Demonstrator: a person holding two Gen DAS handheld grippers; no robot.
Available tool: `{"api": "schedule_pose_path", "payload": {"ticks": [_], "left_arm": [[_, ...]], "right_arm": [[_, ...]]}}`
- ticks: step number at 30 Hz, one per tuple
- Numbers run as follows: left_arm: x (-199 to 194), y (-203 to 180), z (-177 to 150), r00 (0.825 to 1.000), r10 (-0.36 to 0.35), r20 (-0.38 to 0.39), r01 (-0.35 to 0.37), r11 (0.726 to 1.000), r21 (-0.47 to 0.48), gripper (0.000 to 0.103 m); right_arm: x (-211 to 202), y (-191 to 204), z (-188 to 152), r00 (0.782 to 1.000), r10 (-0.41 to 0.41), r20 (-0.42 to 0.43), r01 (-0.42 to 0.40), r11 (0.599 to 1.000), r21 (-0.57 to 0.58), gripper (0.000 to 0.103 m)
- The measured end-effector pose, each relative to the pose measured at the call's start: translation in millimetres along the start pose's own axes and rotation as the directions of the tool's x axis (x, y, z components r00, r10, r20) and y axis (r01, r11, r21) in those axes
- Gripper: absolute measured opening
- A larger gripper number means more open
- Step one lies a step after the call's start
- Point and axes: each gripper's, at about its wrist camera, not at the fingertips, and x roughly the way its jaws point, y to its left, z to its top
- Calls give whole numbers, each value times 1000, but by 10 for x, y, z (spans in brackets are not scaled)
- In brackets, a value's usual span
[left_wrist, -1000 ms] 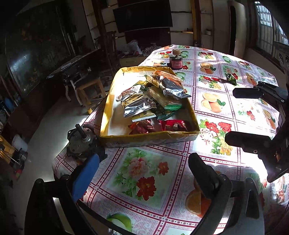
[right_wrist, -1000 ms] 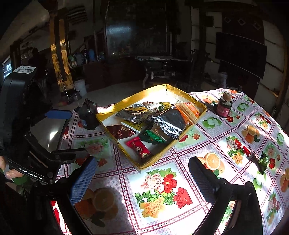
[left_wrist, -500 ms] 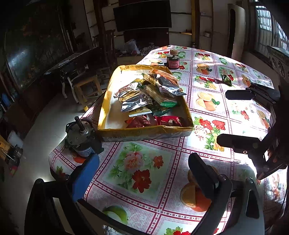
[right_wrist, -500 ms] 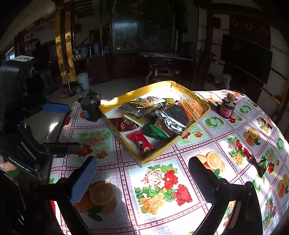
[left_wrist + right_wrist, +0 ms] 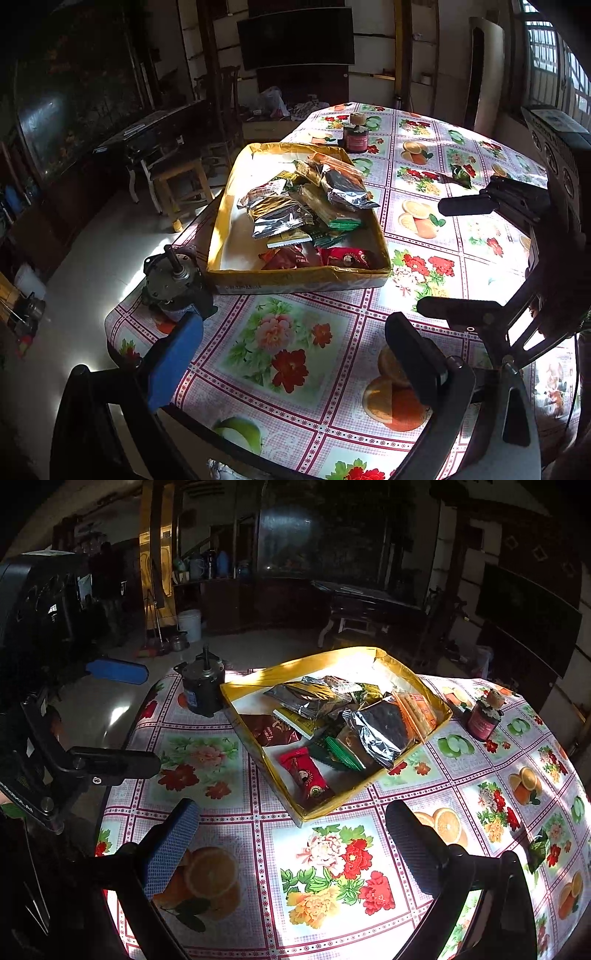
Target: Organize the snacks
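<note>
At twelve o'clock from both spread, empty grippers, left gripper (image 5: 291,354) and right gripper (image 5: 291,840), snack packets (image 5: 314,210) fill the yellow box (image 5: 299,282): light, crinkly, slippery, best pinched by sealed edges.

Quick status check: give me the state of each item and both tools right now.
Left tool: open, empty.
Right tool: open, empty.
Yellow box: lidless, holding piled snack packets.
Red packet: flat inside box.
Green packet: loose on tablecloth, outside box.
Jar: upright, capped.
Motor: upright beside box.
</note>
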Motion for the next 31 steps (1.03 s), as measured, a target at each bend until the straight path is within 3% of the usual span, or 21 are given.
{"api": "schedule_pose_path", "payload": {"ticks": [25, 31], "left_arm": [[-42, -8, 127, 994, -105, 12, 106, 994, -21, 99], [-48, 12, 146, 997, -67, 26, 67, 997, -25, 99]], "right_arm": [[-17, -28, -47, 1000, 9, 28, -10, 1000, 25, 102], [-50, -52, -79, 999, 2, 35, -3, 999, 37, 102]]}}
